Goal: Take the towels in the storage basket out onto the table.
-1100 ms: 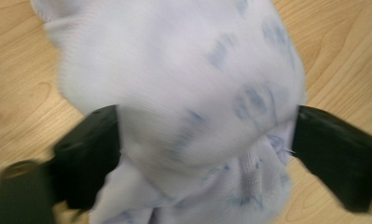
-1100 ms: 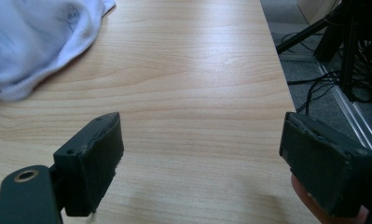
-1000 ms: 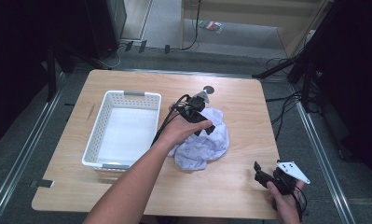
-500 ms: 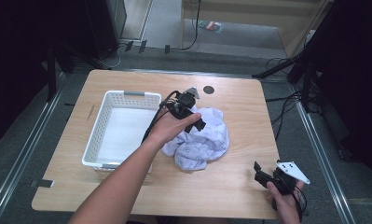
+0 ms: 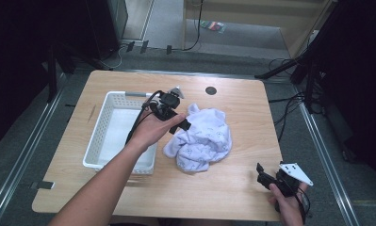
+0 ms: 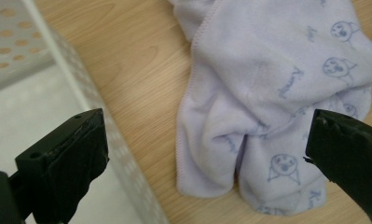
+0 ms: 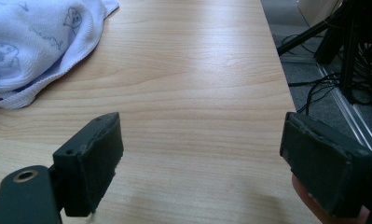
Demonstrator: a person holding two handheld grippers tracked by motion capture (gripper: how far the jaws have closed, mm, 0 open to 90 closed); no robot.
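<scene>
Lavender cloth (image 5: 202, 139) lies crumpled mid-table beside the white basket (image 5: 111, 109) as my left gripper (image 5: 176, 118), jaws wide and empty, has drawn back toward the basket's rim, suggesting a fresh grab, while my right gripper (image 5: 265, 179) waits open.

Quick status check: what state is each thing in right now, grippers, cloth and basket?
left gripper: open, above the cloth's basket-side edge, nothing between its jaws.
right gripper: open, empty, near the table's front right corner.
cloth: crumpled in a heap on the table, beside the basket.
basket: upright on the table, looks empty.
</scene>
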